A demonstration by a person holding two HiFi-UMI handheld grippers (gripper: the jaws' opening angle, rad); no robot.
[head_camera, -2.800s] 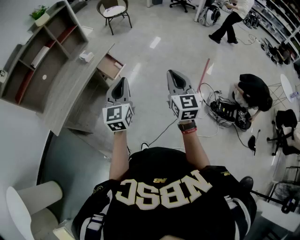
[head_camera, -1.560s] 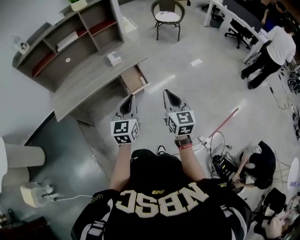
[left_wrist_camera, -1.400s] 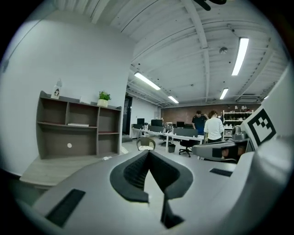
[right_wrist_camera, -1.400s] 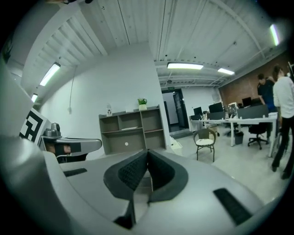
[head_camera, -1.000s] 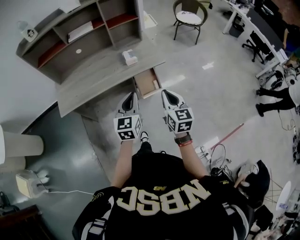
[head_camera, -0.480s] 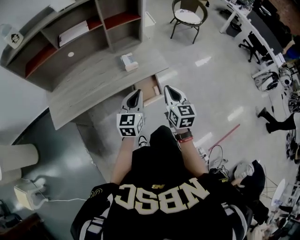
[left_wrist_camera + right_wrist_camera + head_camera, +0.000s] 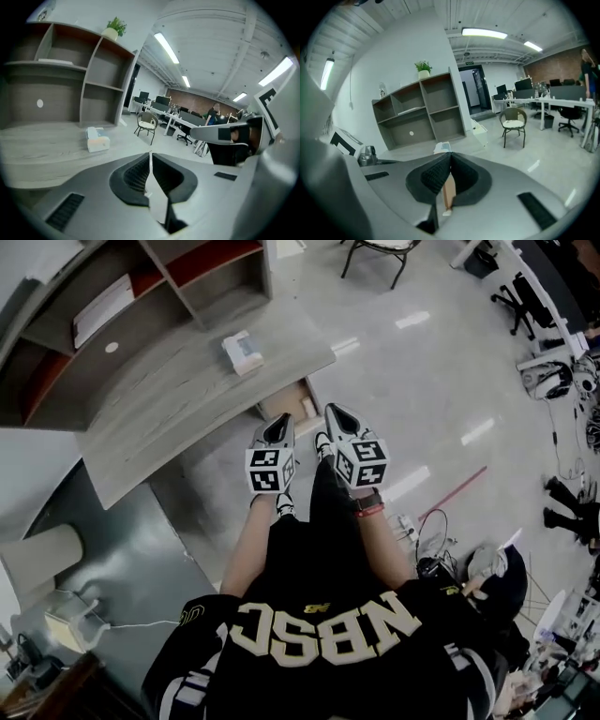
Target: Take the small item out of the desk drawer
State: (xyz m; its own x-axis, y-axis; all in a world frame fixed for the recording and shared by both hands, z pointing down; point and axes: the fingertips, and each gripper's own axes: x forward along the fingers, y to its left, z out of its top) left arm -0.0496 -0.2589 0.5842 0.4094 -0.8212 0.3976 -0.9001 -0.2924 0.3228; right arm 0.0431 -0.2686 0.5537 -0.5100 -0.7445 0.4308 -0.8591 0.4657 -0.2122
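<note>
The grey wooden desk [image 7: 178, 399] runs across the upper left of the head view. Its drawer [image 7: 284, 406] stands pulled out, showing a tan inside and a small pale item [image 7: 307, 407] at its right end. My left gripper [image 7: 283, 419] and right gripper [image 7: 334, 412] are held side by side just short of the drawer, partly covering its front. In the left gripper view the left gripper [image 7: 150, 154] is shut with nothing in it. In the right gripper view the right gripper [image 7: 450, 155] is also shut and holds nothing.
A tissue box [image 7: 242, 351] lies on the desk top, also seen as the tissue box [image 7: 97, 139] and tissue box [image 7: 442, 147]. A shelf unit [image 7: 141, 287] stands on the desk's far side. A chair [image 7: 513, 123] is beyond the desk, and a red stick [image 7: 455, 491] and cables [image 7: 431, 563] lie on the floor.
The person has walked up to the desk, so the open drawer now sits right at the gripper tips. Both grippers have stayed shut and side by side.
</note>
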